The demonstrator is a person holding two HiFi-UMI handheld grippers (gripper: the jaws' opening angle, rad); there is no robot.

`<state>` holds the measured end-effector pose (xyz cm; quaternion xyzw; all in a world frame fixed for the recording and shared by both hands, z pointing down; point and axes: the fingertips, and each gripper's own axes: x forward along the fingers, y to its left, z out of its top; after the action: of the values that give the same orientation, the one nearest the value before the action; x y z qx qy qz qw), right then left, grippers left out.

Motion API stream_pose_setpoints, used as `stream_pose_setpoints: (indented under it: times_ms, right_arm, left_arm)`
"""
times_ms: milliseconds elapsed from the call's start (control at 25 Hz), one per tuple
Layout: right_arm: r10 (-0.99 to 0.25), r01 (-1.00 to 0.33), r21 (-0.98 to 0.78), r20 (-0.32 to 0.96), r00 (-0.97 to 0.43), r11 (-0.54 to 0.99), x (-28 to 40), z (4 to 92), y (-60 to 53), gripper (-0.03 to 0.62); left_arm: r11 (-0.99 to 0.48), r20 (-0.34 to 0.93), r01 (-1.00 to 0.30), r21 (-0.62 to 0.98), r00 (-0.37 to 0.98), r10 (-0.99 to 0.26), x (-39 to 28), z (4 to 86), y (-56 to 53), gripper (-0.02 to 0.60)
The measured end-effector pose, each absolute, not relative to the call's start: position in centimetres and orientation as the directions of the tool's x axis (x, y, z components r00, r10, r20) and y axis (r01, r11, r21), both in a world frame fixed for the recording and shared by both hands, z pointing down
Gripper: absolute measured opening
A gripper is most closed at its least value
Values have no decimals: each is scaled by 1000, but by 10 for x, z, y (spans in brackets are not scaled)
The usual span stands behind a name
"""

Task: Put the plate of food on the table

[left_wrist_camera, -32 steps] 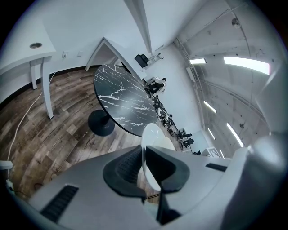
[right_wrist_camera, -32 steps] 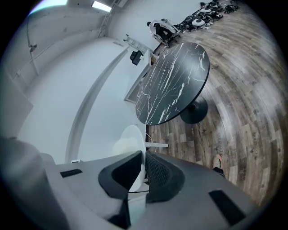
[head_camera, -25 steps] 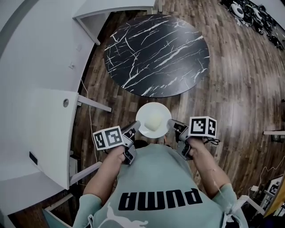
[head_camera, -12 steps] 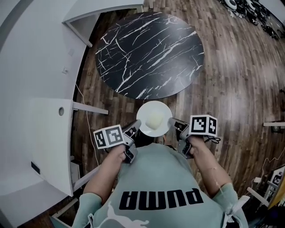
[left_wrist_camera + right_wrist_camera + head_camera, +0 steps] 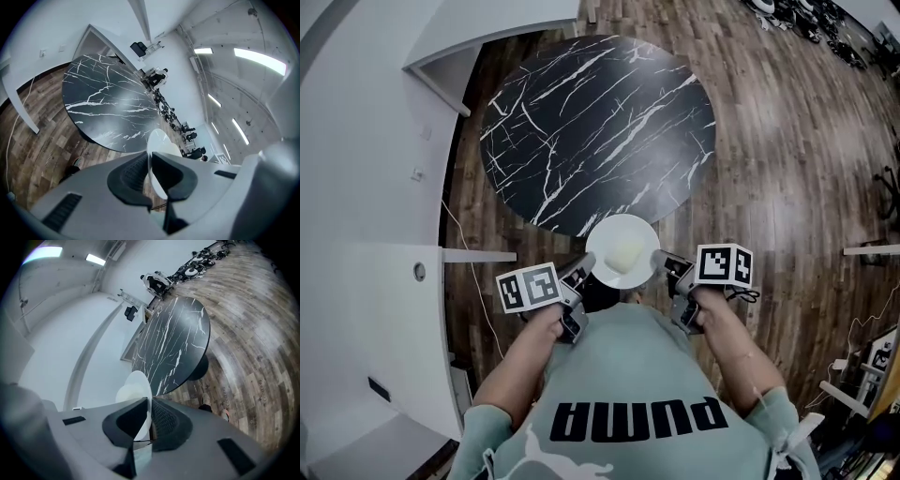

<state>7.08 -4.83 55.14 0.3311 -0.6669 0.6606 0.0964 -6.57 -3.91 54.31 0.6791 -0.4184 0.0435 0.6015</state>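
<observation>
A white plate [image 5: 622, 250] with a pale lump of food [image 5: 625, 253] hangs in the air just short of the near edge of the round black marble table [image 5: 600, 122]. My left gripper [image 5: 579, 272] is shut on the plate's left rim. My right gripper [image 5: 664, 262] is shut on its right rim. In the left gripper view the plate [image 5: 161, 145] runs edge-on between the jaws, with the table [image 5: 108, 108] beyond. In the right gripper view the plate [image 5: 138, 390] is clamped the same way, below the table [image 5: 176, 345].
White counters and a wall [image 5: 366, 187] stand along the left. Wood floor [image 5: 797, 169] spreads to the right of the table. A cable [image 5: 455, 234] trails on the floor at the left. Equipment [image 5: 806, 23] lies at the far right corner.
The table has drawn nearer: the plate, held by both grippers, now sits right at the table's near edge. The grip on the plate is unchanged.
</observation>
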Motion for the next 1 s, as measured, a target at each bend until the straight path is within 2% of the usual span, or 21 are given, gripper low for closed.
stream_pose_setpoints:
  times_ms: [1000]
  right_arm:
    - [-433, -614, -759, 638, -636, -216, 44, 563, -165, 35]
  left_arm:
    - [-59, 495, -556, 829, 778, -387, -92, 557, -182, 31]
